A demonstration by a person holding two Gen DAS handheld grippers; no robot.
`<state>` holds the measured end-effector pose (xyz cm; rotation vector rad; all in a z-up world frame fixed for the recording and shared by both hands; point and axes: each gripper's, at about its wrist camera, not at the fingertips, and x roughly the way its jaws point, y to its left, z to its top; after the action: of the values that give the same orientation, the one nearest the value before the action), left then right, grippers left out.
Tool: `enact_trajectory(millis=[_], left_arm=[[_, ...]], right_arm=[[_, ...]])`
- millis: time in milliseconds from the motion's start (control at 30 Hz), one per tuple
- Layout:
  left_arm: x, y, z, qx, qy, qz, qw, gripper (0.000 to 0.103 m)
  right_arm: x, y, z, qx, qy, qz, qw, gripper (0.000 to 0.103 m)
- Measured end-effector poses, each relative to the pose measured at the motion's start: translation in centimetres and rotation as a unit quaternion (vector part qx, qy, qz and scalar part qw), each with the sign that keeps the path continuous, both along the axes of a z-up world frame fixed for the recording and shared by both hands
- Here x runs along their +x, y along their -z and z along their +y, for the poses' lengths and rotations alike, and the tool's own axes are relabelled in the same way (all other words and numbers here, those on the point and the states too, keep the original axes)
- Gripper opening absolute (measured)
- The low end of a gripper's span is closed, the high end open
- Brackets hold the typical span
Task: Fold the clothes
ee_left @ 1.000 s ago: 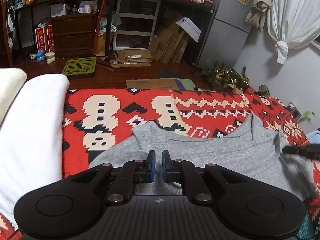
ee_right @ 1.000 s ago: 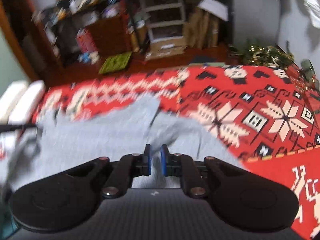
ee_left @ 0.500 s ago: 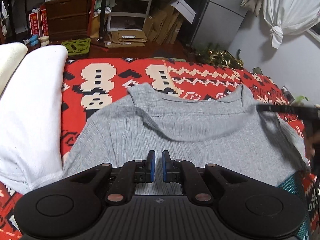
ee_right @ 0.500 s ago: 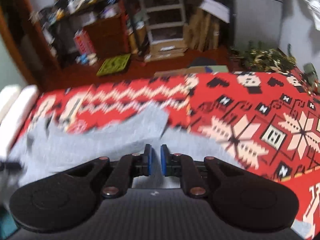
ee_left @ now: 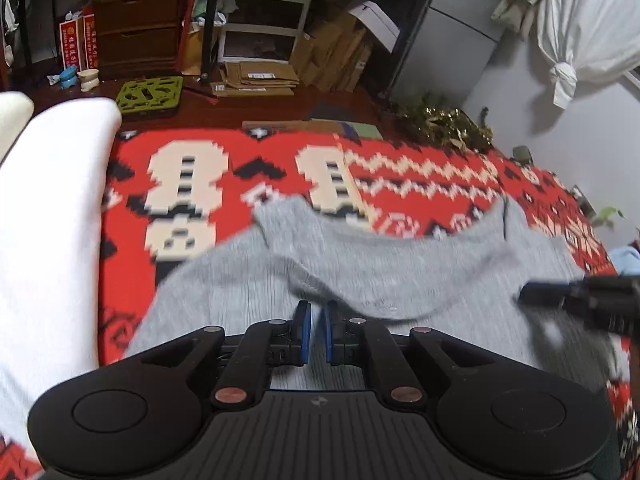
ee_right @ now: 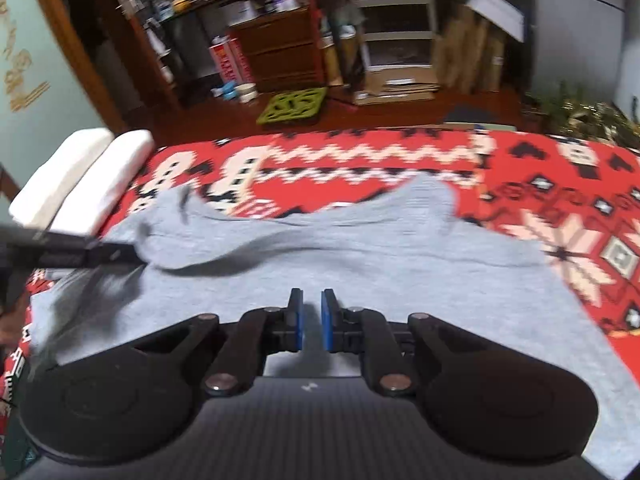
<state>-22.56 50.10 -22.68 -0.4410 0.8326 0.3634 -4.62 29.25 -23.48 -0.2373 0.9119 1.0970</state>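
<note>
A grey knit garment (ee_left: pixel 400 272) (ee_right: pixel 360 264) lies spread on a red patterned blanket (ee_left: pixel 240 168) (ee_right: pixel 520 168). My left gripper (ee_left: pixel 316 312) is nearly closed, and a lifted fold of the garment's edge runs right at its blue pads. From the right wrist view, the left gripper (ee_right: pixel 134 254) pinches that raised flap at the left. My right gripper (ee_right: pixel 312 300) is also narrow over the grey cloth. The left wrist view shows the right gripper (ee_left: pixel 524 293) with its tip on the garment's right side, cloth hanging blurred below it.
White pillows (ee_left: pixel 52 200) (ee_right: pixel 88 176) lie along the blanket's left edge. Beyond the far edge is a wooden floor with a green mat (ee_left: pixel 150 96), flat cardboard (ee_left: pixel 256 80), shelves and drawers. A light blue cloth (ee_left: pixel 626 258) shows at the far right.
The garment's near edge has been lifted and carried forward over the body, making a raised fold. Both grippers moved with it. The finger gaps look the same.
</note>
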Motion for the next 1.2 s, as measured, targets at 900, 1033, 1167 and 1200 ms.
enact_trajectory(millis=[900, 1033, 1167, 1200], left_arm=[[-7.9, 0.2, 0.6, 0.001, -0.052, -0.006, 0.9986, 0.021], [-8.6, 0.2, 0.0, -0.005, -0.042, -0.012, 0.9990, 0.021], [-9.2, 0.5, -0.1, -0.006, -0.038, -0.019, 0.9991, 0.018], [-9.2, 0.6, 0.0, -0.006, -0.037, -0.020, 0.9991, 0.015]], right_arm=[[-8.0, 0.0, 13.1, 0.040, -0.135, 0.001, 0.990, 0.014], [-9.6, 0.3, 16.3, 0.031, -0.156, -0.003, 0.987, 0.018], [-10.7, 1.2, 19.1, 0.008, -0.153, -0.019, 0.988, 0.018], [-10.8, 1.5, 19.7, 0.001, -0.150, -0.023, 0.988, 0.017]])
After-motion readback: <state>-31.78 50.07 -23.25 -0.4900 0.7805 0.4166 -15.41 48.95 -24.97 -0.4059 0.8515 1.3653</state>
